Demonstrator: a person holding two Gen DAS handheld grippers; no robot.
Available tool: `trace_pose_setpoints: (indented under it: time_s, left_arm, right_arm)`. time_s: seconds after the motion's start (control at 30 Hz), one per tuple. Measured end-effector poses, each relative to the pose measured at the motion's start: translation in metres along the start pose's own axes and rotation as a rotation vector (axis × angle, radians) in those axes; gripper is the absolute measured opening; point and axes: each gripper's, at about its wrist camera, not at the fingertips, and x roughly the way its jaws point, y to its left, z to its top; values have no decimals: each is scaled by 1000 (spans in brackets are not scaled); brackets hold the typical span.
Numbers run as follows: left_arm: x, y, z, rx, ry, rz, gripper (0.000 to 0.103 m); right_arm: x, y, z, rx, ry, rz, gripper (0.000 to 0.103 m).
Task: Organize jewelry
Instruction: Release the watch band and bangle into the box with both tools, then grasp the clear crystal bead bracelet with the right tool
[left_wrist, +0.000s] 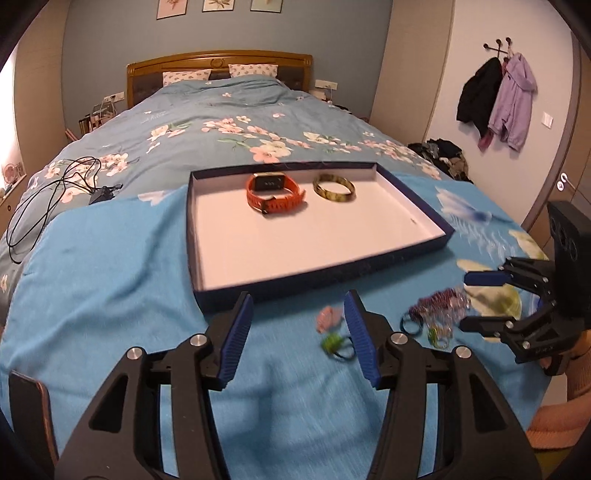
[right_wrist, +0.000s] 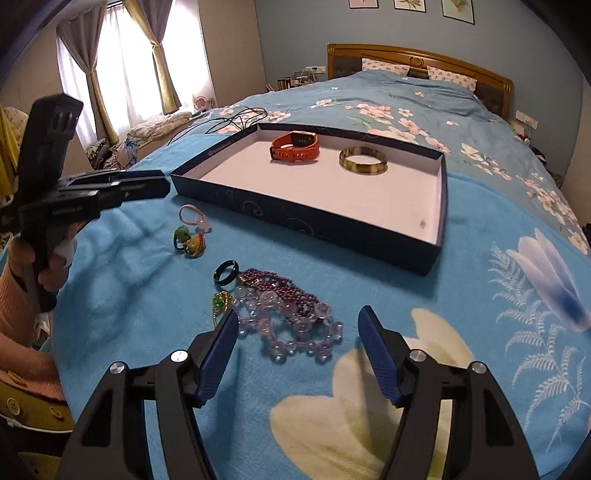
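An orange watch (right_wrist: 294, 147) and a bangle (right_wrist: 363, 158) are lying in the box lid (right_wrist: 306, 223) on the bed (right_wrist: 480, 258); beads (right_wrist: 291, 317) are lying before it. The left gripper (left_wrist: 299, 332) and right gripper (right_wrist: 299, 347) are hovering, jaws spread, pinching nothing.

Orange watch (right_wrist: 295, 147) and amber bangle (right_wrist: 363, 159) in tray (right_wrist: 306, 218), bead bracelets (right_wrist: 291, 317) (tangled), rings (right_wrist: 226, 272) on blanket

1 box (right_wrist: 317, 218), 1 watch (right_wrist: 295, 146), 1 bangle (right_wrist: 364, 158), 2 bead bracelets (right_wrist: 295, 325), 1 black ring (right_wrist: 226, 271).

Dim window daylight, motion-blurred fisheye edges
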Motion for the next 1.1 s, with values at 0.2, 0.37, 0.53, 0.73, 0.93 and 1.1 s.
trace_pose_setpoints:
  time_s: [0.2, 0.37, 0.53, 0.73, 0.93, 1.1]
  left_arm:
    - [8, -12, -12, 25, 49, -30, 51]
    - [17, -13, -10, 39, 71, -33, 50]
    - [22, -9, -8, 24, 81, -35, 47]
    - [24, -9, -6, 24, 82, -42, 46]
    - [28, -9, -7, 26, 85, -39, 44]
    - [35, -7, -5, 19, 103, -37, 37]
  right_arm:
    - [6, -4, -1, 22, 30, 6, 38]
    - [1, -1, -6, 8, 23, 5, 21]
    - [-10, -2, -7, 24, -13, 16, 5]
    - [-18, -5, -6, 40, -31, 30, 0]
    - [-10, -1, -6, 26, -10, 10, 34]
    - [-3, 0, -5, 21, 10, 28, 21]
